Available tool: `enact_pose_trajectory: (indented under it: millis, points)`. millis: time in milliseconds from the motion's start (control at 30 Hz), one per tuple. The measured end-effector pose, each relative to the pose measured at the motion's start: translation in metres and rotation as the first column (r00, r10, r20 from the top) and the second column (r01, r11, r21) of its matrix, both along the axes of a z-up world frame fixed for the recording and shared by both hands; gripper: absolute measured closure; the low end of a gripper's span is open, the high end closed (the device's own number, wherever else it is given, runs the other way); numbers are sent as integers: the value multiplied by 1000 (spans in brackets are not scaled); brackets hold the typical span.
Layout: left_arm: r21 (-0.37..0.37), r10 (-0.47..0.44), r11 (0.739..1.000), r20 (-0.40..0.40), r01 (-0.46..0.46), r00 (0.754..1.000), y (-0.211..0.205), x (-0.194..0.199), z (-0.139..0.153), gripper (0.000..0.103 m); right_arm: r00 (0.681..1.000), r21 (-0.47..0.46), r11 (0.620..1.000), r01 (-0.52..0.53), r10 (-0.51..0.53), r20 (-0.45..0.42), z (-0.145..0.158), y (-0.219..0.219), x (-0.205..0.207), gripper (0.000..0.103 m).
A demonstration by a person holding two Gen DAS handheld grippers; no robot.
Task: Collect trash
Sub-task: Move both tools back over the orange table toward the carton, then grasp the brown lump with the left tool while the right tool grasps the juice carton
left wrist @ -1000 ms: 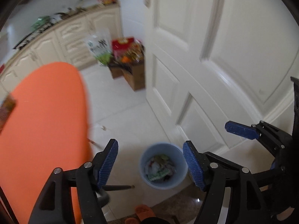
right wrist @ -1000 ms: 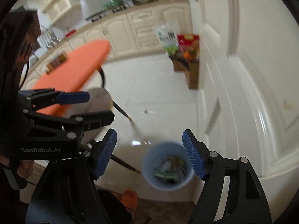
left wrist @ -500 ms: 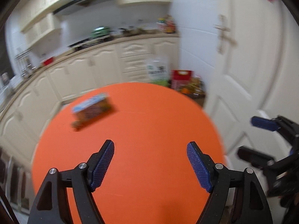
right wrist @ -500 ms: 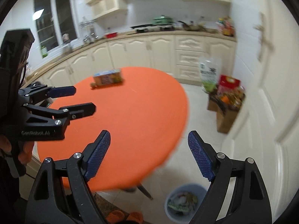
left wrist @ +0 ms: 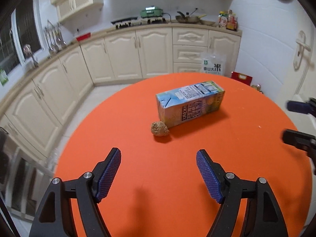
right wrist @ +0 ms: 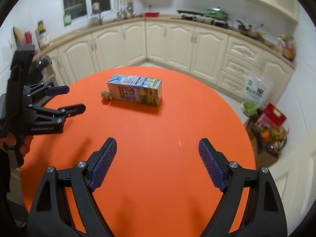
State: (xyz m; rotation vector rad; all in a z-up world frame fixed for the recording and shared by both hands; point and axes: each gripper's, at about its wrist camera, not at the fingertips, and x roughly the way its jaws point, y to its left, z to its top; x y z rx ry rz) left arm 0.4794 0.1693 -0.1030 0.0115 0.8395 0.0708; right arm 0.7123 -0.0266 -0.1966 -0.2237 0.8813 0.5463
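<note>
A milk carton (left wrist: 189, 104) (right wrist: 136, 90) lies on its side on the round orange table (left wrist: 138, 177) (right wrist: 167, 126). A small brown crumpled ball (left wrist: 159, 128) (right wrist: 105, 94) rests against the carton's end. My left gripper (left wrist: 158, 151) (right wrist: 74, 97) hovers over the table short of the ball. Its jaws stand wide and are closing a little, with nothing between them. My right gripper (right wrist: 157, 140) (left wrist: 287, 120) is open and empty above the near part of the table, to the right of the left one. A hand (right wrist: 17, 144) holds the left gripper.
Cream kitchen cabinets (left wrist: 122, 55) and a counter curve around the far side. A rice bag (right wrist: 254, 92), a red box (right wrist: 273, 114) and a cardboard box of goods (right wrist: 270, 138) stand on the floor right of the table. A white door (left wrist: 302, 49) is at the right.
Both views have swung up from the blue bin on the floor to the table top. The carton and ball now sit ahead of both grippers. The right jaws stand wider.
</note>
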Motion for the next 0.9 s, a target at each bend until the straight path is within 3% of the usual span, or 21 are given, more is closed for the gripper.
enact_pose_trajectory:
  millis: [233,400,500,533,600,900]
  points:
    - [22,3,1000,-6,-3,1000,35,70,-13,33,998,-14,998,-68,68,-17,-25,31,53,19]
    - [16,-2,1000,-47,3,999,43,104,-32,55,994,-29,993,-110,110,-10,-39,45,79,16]
    - [12,-42,999,-48,42,998,44,112,-36,77,992,1,992,-128,128,-19,-43,47,94,8]
    - [16,-43,999,-51,44,998,45,115,-35,79,992,11,992,-127,127,-21,-45,48,99,8]
    - [8,-46,999,-44,46,998,49,114,-34,80,987,55,986,-155,157,-44,-49,51,109,8]
    - [6,-51,999,-19,51,999,63,91,-27,80,963,78,962,-260,264,-52,-60,74,126,7]
